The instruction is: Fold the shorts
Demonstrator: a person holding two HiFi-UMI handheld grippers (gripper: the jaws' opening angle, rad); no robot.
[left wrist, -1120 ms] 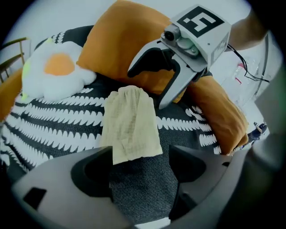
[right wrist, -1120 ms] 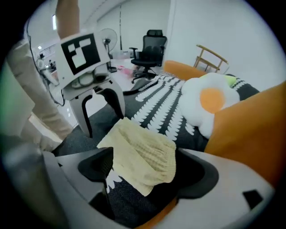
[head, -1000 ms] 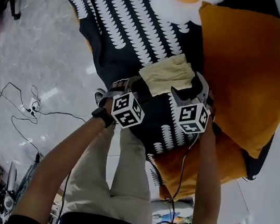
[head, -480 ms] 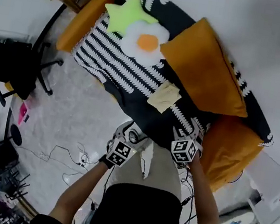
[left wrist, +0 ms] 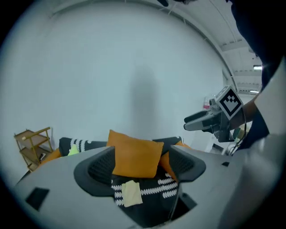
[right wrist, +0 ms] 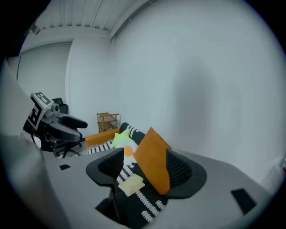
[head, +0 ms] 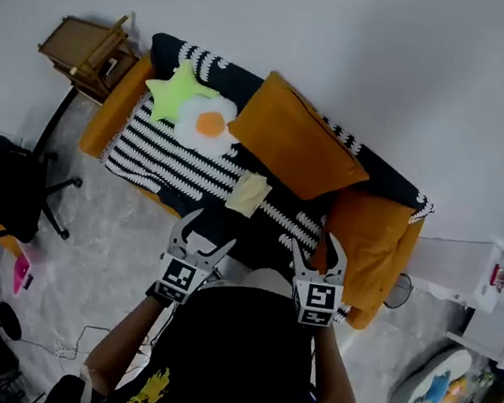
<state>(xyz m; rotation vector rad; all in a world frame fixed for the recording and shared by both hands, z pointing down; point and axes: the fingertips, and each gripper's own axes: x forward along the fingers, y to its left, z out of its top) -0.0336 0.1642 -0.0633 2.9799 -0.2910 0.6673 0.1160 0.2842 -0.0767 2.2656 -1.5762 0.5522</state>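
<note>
Pulling both up and away, I'm holding the left gripper [head: 206, 234] apart and have been closing the right gripper [head: 318, 249], both empty; the unpressed shorts [head: 247, 193] could be springing open.

Shorts [head: 248, 193] on sofa [head: 114, 113], before cushion [head: 298, 140], seemingly a rack [head: 84, 50] left

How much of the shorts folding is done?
Done, it seems: the shorts lie as a small folded square on the sofa. In hand: nothing; the left tongs are open and empty, and the right tongs, empty too, have just been closing a little. Left: nothing that I can see.
</note>
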